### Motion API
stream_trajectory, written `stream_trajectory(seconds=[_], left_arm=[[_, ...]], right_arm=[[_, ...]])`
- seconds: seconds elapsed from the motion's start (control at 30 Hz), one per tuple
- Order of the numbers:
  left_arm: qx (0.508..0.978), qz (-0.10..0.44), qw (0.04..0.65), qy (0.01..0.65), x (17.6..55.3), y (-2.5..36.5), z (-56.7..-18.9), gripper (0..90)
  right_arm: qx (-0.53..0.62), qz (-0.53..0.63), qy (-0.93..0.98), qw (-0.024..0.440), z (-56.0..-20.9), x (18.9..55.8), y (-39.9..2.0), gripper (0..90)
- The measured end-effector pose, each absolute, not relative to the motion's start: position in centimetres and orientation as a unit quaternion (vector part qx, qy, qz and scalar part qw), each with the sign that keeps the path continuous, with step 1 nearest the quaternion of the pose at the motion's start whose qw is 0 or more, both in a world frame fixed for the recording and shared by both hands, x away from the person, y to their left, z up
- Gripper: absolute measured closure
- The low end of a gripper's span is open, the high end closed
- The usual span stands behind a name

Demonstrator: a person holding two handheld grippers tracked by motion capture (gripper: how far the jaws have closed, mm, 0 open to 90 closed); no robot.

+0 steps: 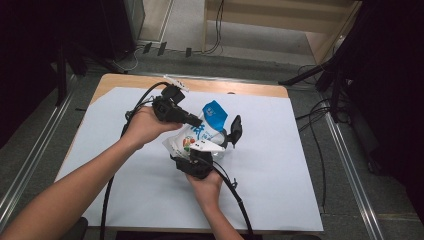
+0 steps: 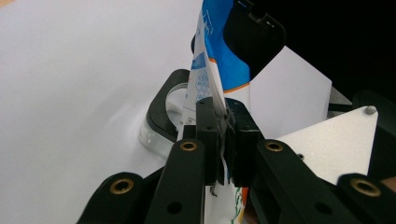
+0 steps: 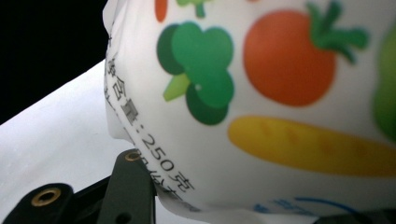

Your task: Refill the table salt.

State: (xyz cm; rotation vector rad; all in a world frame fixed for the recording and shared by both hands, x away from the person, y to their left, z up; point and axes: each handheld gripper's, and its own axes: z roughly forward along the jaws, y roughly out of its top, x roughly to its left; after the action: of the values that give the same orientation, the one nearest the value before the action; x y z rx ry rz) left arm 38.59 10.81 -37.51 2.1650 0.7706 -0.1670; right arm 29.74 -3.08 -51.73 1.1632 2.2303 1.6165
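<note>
A soft white and blue pouch (image 1: pixel 209 123) printed with vegetables is held above the white sheet between both grippers. My left gripper (image 1: pixel 196 121) comes in from the left and is shut on the pouch's thin sealed edge (image 2: pixel 212 100); its two black pads are pressed together on it. My right gripper (image 1: pixel 216 142) reaches up from below with a jaw on each side of the pouch's full body (image 3: pixel 280 107), shut on it. One of its fingers (image 3: pixel 133 179) shows at the pouch's lower left. The far finger (image 1: pixel 235 131) stands past the pouch.
A white sheet (image 1: pixel 150 195) covers most of the wooden table (image 1: pixel 125 80). Black cables (image 1: pixel 235 192) trail from both grippers toward the near edge. Beyond the table lie floor rails, stand legs and more cables (image 1: pixel 320 120).
</note>
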Motion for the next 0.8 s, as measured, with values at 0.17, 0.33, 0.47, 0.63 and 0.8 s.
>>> stream_trajectory(seconds=[0.17, 0.33, 0.47, 0.63, 0.8], left_arm=[[0.859, -0.064, 0.404, 0.309, 38.92, 10.69, -37.46, 87.9], [0.857, -0.061, 0.406, 0.312, 39.14, 10.24, -37.42, 87.9], [0.855, -0.064, 0.407, 0.314, 39.33, 10.19, -37.51, 87.6], [0.853, -0.064, 0.409, 0.319, 39.4, 10.09, -37.6, 86.7], [0.851, -0.067, 0.414, 0.317, 39.47, 10.05, -37.64, 85.1]], right_arm=[[0.392, 0.541, 0.741, 0.073, -51.66, 29.91, -3.15, 57.0], [0.398, 0.543, 0.736, 0.068, -51.55, 30.16, -3.35, 57.2], [0.402, 0.546, 0.733, 0.061, -51.46, 30.24, -3.4, 57.5], [0.404, 0.555, 0.726, 0.047, -51.46, 30.37, -3.32, 58.1], [0.407, 0.561, 0.719, 0.042, -51.36, 30.51, -3.5, 58.4]])
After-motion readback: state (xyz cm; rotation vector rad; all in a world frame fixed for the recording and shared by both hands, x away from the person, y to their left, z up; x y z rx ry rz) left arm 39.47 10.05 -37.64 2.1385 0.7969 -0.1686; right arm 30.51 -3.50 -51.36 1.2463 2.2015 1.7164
